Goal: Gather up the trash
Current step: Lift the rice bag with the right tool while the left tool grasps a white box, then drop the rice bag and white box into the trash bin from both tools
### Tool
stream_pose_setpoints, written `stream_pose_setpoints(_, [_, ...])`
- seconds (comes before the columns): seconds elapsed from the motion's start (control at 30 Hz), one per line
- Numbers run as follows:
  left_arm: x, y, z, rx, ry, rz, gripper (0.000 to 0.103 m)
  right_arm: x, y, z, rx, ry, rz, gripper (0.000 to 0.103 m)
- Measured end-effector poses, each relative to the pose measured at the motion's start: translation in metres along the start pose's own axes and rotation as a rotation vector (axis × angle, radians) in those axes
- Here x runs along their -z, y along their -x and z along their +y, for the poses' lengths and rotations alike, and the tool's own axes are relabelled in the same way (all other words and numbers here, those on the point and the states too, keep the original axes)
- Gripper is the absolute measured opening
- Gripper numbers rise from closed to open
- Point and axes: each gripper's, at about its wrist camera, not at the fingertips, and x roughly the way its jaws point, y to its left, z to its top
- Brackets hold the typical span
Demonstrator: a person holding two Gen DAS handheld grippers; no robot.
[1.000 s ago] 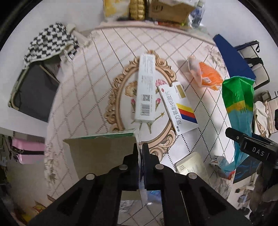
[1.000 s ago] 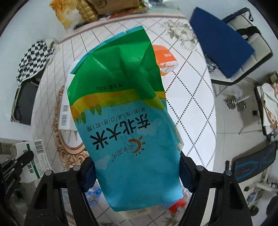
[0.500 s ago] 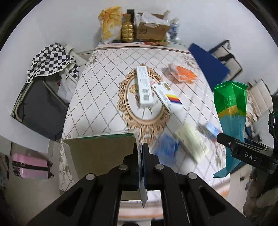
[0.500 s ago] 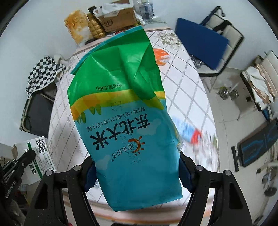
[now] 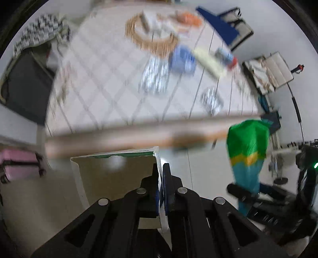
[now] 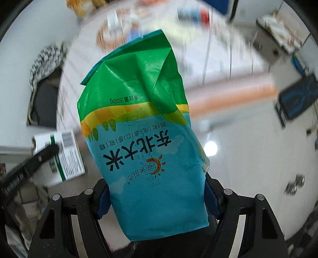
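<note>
My left gripper [image 5: 160, 168] is shut on the wall of an open white and green cardboard box [image 5: 117, 172], held off the near edge of the table; the box also shows in the right wrist view [image 6: 61, 154]. My right gripper [image 6: 157, 194] is shut on a green and blue rice bag [image 6: 143, 139], held upright; the bag also shows in the left wrist view [image 5: 248, 152]. More trash lies blurred on the table: a blue packet [image 5: 181, 59], a pale flat pack [image 5: 208, 63], foil wrappers [image 5: 155, 77] and an orange bag [image 5: 188, 18].
The quilted table [image 5: 99, 83] with a wooden front rim [image 5: 139, 135] lies ahead. A dark case [image 5: 25, 89] and a checkered cloth [image 5: 39, 35] sit left, a pink case [image 5: 17, 162] lower left, a blue chair [image 5: 224, 27] at the back right.
Both grippers have pulled back from the table and lower, carrying the box and the rice bag. The table's front rim now crosses the views, and the scene is motion-blurred.
</note>
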Motion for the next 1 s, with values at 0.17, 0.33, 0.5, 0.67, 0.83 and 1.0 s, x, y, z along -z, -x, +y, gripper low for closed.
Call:
stream_pose_setpoints(0.17, [0.052,-0.079,0.019,0.035,0.061,0.145,0.001,0.076,-0.095,-0.023,-0.009,-0.025,0.199,0.077])
stream_pose_setpoints(0.33, [0.081,-0.173,0.038,0.062,0.126,0.209,0.001,0.112,-0.208,-0.047,0.003,-0.028,0.311,0.077])
stream_pose_setpoints(0.5, [0.087,-0.286,0.069,0.091,0.220,0.248,0.002,0.119,-0.319,-0.066,-0.016,-0.037,0.354,0.077])
stream_pose_setpoints(0.67, [0.089,-0.367,0.099,0.111,0.273,0.284,0.003,0.118,-0.411,-0.072,-0.047,-0.020,0.403,0.078])
stream_pose_setpoints(0.83, [0.093,-0.396,0.119,0.133,0.295,0.304,0.029,0.116,-0.471,-0.073,-0.099,0.011,0.472,0.080])
stream_pose_setpoints(1.0, [0.102,-0.393,0.134,0.134,0.326,0.283,0.103,0.119,-0.488,-0.082,-0.139,0.038,0.509,0.089])
